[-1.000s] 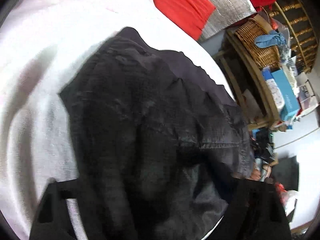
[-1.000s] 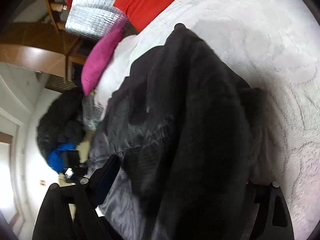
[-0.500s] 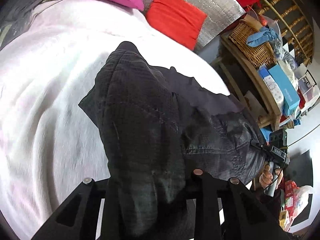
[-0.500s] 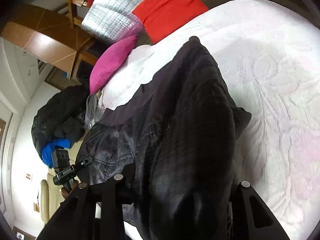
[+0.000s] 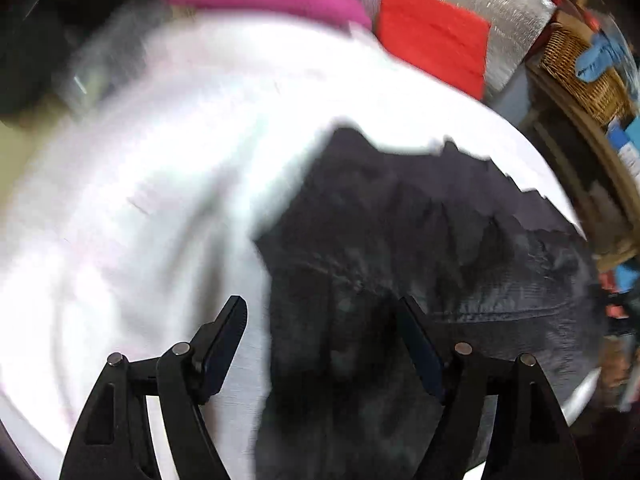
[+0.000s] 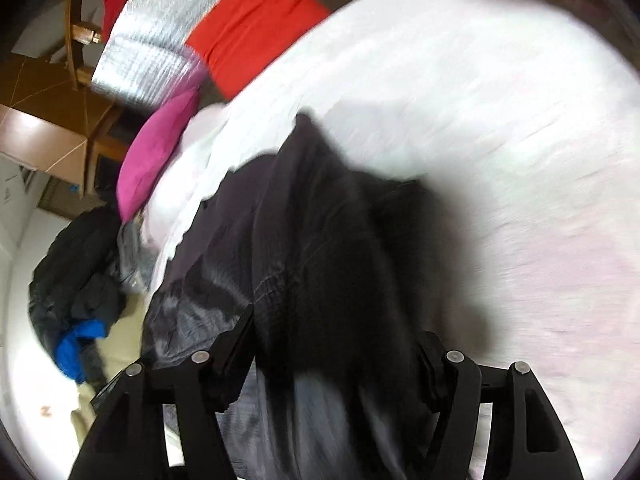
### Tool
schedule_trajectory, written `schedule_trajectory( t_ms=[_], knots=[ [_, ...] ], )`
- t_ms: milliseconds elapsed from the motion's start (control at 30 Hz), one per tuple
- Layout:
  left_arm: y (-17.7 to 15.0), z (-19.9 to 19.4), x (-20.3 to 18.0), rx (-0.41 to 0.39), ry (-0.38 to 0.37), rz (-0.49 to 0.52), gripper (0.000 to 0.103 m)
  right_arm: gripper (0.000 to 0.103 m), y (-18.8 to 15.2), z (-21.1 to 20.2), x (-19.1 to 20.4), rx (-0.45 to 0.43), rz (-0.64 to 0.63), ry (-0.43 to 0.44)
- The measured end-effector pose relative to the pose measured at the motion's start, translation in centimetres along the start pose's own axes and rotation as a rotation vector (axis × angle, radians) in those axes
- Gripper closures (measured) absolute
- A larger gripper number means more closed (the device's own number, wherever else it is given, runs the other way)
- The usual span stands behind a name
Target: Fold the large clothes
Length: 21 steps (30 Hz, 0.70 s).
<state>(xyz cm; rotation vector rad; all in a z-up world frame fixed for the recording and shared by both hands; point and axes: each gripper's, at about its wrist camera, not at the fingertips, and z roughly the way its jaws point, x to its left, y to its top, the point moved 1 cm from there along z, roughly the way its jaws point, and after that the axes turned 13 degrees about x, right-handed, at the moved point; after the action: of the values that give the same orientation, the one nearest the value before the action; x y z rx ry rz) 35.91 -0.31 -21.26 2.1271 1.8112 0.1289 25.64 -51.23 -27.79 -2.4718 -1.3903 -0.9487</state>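
Jacket (image 5: 400,280) on bed (image 5: 140,200) | left gripper (image 5: 324,312), right gripper (image 6: 336,344) opening, cloth between, unpinched | regrip the hem evenly, fold flat.

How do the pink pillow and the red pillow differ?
Colour: the pink pillow is magenta, the red pillow bright red-orange. Shape: the pink pillow looks plump and rounded, the red pillow flatter with squarer edges. Place: the pink pillow lies at the edge of the white bedcover; the red pillow leans against the silver padded panel. Both sit at the bed's far end, beyond the dark garment.
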Motion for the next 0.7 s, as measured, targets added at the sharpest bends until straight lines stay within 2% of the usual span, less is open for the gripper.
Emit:
schedule_trajectory(
  t_ms=[67,100,200,267,333,467,700],
  knots=[
    [-0.9,-2.2,-0.4,-0.101,0.100,0.011,0.025,0.033,-0.8,-2.0,-0.5,-0.083,0.010,-0.046],
    [-1.3,-3.1,-0.8,-0.141,0.140,0.018,0.025,0.033,-1.7,-3.4,0.0,-0.167,-0.006,-0.108],
    [-3.1,-5.3,-1.6,-0.233,0.235,0.039,0.025,0.033,-4.5,-5.7,2.9,-0.343,-0.109,-0.233],
    [-4.3,-6.0,-2.5,-0.271,0.297,0.058,0.025,0.034,-6.4,-6.2,5.1,-0.404,-0.195,-0.240],
    [-5.4,-6.5,-3.2,-0.293,0.317,0.070,0.025,0.034,-8.1,-5.5,7.1,-0.398,-0.268,-0.250],
    [-6.7,-6.4,-3.7,-0.307,0.296,0.084,0.025,0.034,-9.7,-2.7,9.3,-0.334,-0.328,-0.306],
    [-7.1,-4.9,-4.0,-0.271,0.302,0.085,0.025,0.034,-8.2,0.0,7.3,-0.250,-0.242,-0.382]
  ],
)
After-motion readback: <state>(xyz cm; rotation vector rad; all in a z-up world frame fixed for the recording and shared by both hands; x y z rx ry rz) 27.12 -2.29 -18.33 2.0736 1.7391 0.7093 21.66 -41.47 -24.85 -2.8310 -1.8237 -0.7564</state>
